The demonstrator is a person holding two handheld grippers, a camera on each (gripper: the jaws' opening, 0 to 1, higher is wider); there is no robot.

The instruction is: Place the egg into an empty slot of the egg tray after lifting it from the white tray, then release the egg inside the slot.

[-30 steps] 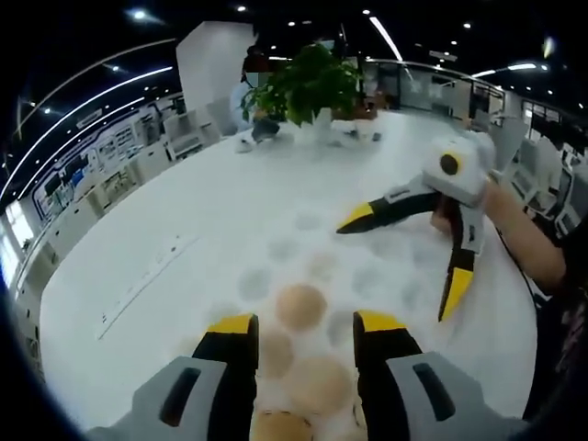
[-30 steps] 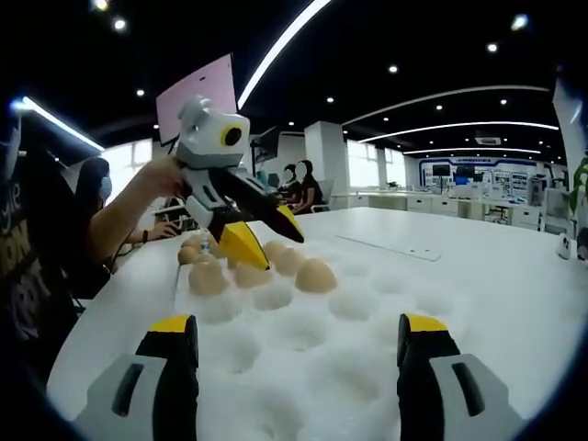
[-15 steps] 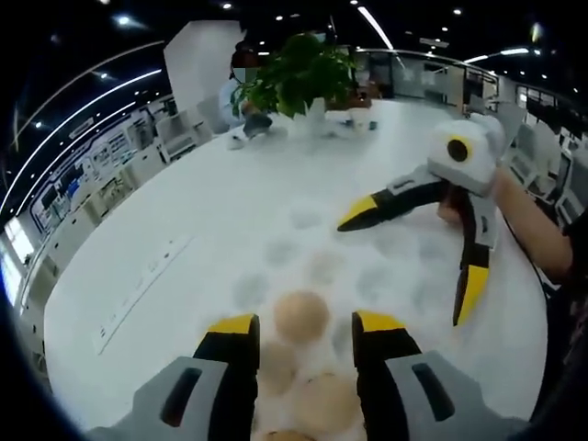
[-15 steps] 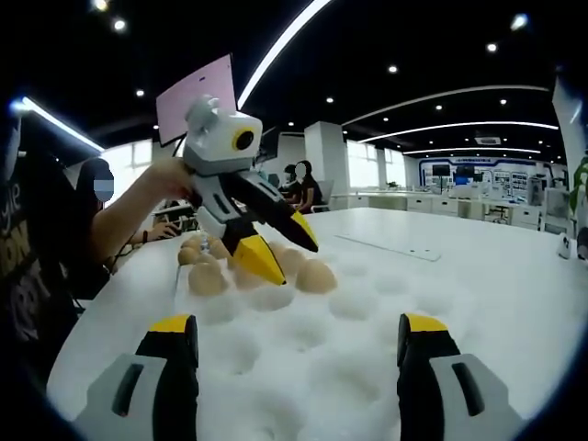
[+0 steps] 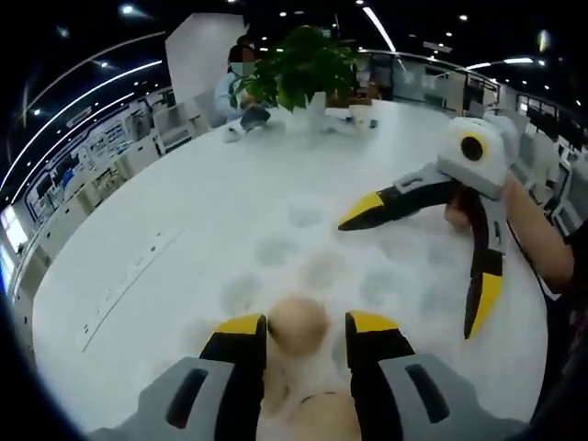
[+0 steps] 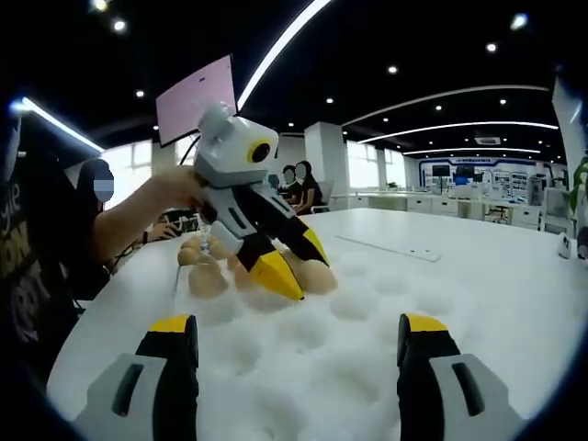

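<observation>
A tan egg sits in a slot of the white egg tray, between the yellow tips of my left gripper. The jaws stand close on either side of it, with a small gap on the right. More eggs lie nearer the camera. In the right gripper view the left gripper points down at that egg, beside other eggs. My right gripper stands wide open over empty slots of the tray. It also hangs wide open over the tray's right part.
The tray lies on a large white table with a long strip on its left part. A potted plant stands at the far edge. A person's arm holds the left gripper. People sit in the background.
My left gripper has moved forward so the egg now lies between its tips, and its jaws have narrowed a little. The right gripper has stayed wide open and nearly still.
</observation>
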